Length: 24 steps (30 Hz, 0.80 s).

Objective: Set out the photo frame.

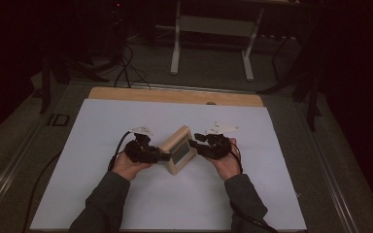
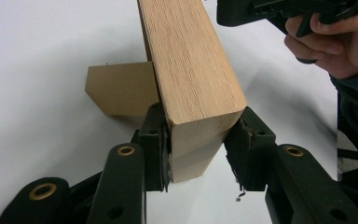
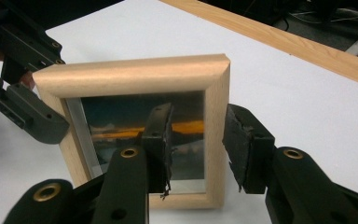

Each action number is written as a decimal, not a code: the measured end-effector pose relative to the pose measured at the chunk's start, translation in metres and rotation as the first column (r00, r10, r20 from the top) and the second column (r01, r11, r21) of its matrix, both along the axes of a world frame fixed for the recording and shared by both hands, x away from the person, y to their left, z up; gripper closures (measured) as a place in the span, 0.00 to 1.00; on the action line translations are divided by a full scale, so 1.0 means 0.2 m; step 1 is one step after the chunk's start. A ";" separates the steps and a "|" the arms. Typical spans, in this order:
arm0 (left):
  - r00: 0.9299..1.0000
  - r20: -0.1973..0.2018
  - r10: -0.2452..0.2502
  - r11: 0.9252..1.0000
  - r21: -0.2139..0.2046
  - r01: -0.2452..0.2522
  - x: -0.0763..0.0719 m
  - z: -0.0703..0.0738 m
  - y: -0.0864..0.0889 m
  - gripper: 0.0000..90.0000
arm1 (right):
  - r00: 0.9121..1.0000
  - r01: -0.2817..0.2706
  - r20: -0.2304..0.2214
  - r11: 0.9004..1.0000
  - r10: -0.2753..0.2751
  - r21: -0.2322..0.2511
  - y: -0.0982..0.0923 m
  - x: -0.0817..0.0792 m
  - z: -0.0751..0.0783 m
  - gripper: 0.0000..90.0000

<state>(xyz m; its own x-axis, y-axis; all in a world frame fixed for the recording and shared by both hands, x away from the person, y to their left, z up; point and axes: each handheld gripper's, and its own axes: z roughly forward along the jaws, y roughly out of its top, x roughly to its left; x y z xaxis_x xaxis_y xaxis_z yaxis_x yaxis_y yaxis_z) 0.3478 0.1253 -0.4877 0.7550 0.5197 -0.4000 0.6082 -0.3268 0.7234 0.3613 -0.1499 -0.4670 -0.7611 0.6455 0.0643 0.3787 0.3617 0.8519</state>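
Both your grippers hold the frame (image 1: 178, 149).
Left gripper (image 2: 196, 149) clamps its edge; right gripper (image 3: 196, 147) straddles its side rail, pads (image 3: 240, 140) barely apart.

Left gripper (image 2: 196, 154) clamps the edge of a pale wooden frame (image 2: 191, 70) over a white tabletop (image 2: 37, 56); its brown stand (image 2: 121, 88) juts left. A hand (image 2: 340, 42) holds another gripper (image 2: 279, 11) beyond.

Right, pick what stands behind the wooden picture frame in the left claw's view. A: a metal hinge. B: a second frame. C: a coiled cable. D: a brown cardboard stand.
D: a brown cardboard stand sticks out from the back of the wooden picture frame onto the white sheet.
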 end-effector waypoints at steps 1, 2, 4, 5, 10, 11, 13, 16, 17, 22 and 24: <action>1.000 -0.001 -0.003 1.000 0.000 0.003 0.00 0.00 0.00 0.69 | 1.000 0.000 0.000 1.000 0.000 0.000 0.00 0.00 0.00 0.68; 1.000 -0.002 -0.008 1.000 -0.002 0.008 0.01 0.00 0.00 0.69 | 1.000 0.001 0.001 1.000 -0.001 0.001 0.00 0.00 0.01 0.67; 1.000 -0.002 -0.016 1.000 -0.001 0.016 0.01 0.00 0.00 0.69 | 1.000 0.002 0.004 1.000 -0.002 0.006 0.00 0.01 0.01 0.67; 1.000 -0.002 -0.020 1.000 0.000 0.020 0.01 0.00 0.00 0.69 | 1.000 0.001 0.005 1.000 -0.001 0.006 0.00 0.01 0.01 0.67; 0.999 -0.001 -0.037 0.999 -0.003 0.037 0.02 0.00 0.00 0.69 | 1.000 0.003 0.008 1.000 -0.003 0.011 0.00 0.02 0.03 0.66; 0.999 0.001 -0.047 0.999 -0.004 0.047 0.03 0.00 0.01 0.69 | 1.000 0.008 0.008 1.000 -0.008 0.012 0.00 0.02 0.03 0.66; 0.999 0.002 -0.054 0.999 -0.007 0.054 0.03 0.00 0.01 0.69 | 1.000 0.009 0.007 1.000 -0.009 0.013 -0.01 0.03 0.04 0.65; 0.998 0.006 -0.064 0.998 -0.005 0.064 0.04 0.00 0.01 0.69 | 1.000 0.007 0.002 1.000 -0.008 0.018 -0.01 0.03 0.04 0.64; 0.998 0.007 -0.068 0.998 -0.005 0.068 0.04 0.00 0.01 0.69 | 1.000 0.007 0.000 1.000 -0.007 0.017 -0.01 0.03 0.04 0.63; 0.995 0.017 -0.095 0.996 0.000 0.095 0.05 0.00 0.00 0.69 | 1.000 -0.004 -0.010 1.000 0.004 0.015 -0.01 0.04 0.03 0.60; 0.994 0.019 -0.106 0.994 0.002 0.106 0.06 0.00 0.00 0.69 | 1.000 -0.008 -0.013 1.000 0.008 0.013 -0.02 0.04 0.02 0.59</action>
<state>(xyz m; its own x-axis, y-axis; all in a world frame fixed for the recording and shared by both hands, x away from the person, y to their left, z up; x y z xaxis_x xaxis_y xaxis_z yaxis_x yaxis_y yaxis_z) 0.3589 0.1260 -0.4878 0.8132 0.4365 -0.3850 0.5565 -0.3893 0.7340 0.3700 -0.1531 -0.4631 -0.7652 0.6385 0.0826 0.3873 0.3540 0.8513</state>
